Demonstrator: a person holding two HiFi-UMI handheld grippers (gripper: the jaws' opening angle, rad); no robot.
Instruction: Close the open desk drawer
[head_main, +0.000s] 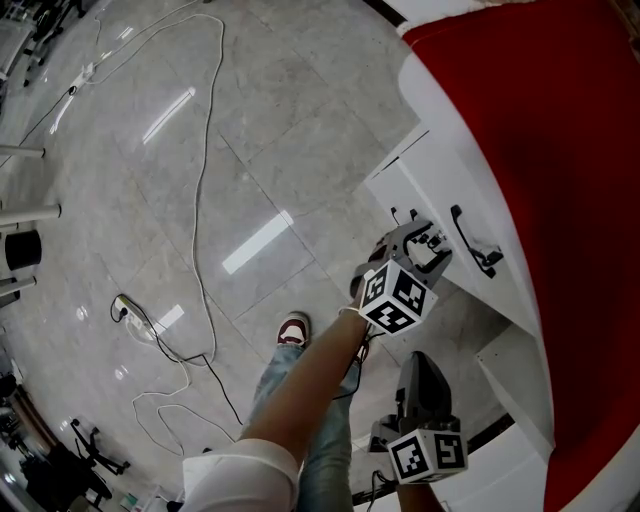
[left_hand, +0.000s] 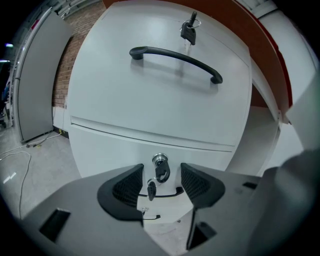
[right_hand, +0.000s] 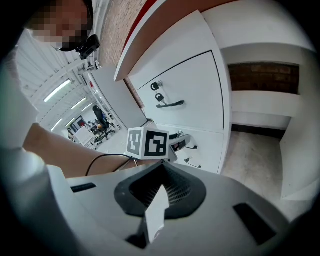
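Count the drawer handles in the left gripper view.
3. A long handle on the top drawer; a second handle under the lock, between the left tool's open jaws; a third handle lower, partly behind it. More may be hidden.

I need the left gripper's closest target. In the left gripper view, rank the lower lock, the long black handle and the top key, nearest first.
From the left gripper:
1. lower lock, straight ahead between the open jaws.
2. long black handle, higher, on the upper drawer front.
3. top key, above the handle's right part.
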